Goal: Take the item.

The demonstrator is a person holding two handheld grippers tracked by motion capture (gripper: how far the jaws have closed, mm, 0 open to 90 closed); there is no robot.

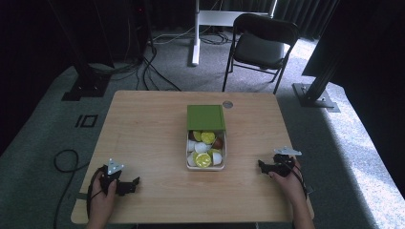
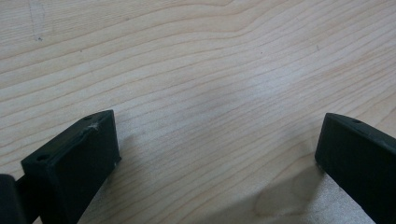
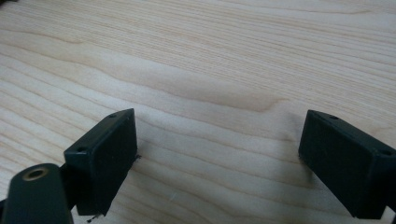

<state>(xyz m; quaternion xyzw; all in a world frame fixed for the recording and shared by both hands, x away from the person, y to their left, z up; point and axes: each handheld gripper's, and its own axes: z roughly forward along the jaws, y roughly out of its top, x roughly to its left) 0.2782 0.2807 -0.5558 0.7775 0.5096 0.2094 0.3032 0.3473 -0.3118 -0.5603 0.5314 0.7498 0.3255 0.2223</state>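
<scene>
On the near edge of the pale wooden table (image 1: 153,143), the left black two-jaw gripper (image 1: 130,186) rests low with its jaws wide apart and nothing between them, and the left gripper view shows just bare wood grain (image 2: 205,93) under it. Over on the other side, the right black two-jaw gripper (image 1: 263,166) sits the same way, jaws wide and empty, pointing in toward the middle. Between the two, well apart from both, stands the small white open box (image 1: 189,164) with its green square lid (image 1: 206,117) tipped back, and inside it lies a heap of little round coffee pods (image 1: 205,150) in yellow, white and brown. From here a few things could go wrong, I think. The pods are small and piled close (some lean on each other), so a jaw coming down could push one sideways or pinch two at once. A jaw could also bump the thin wall and slide the light box across the smooth wood. The standing lid could get knocked shut by a hand reaching over it. Around the table lies grey carpet (image 1: 43,143) with black cables (image 1: 64,160) on it, and a black folding chair (image 1: 260,45) waits behind, with dark curtains all round.
</scene>
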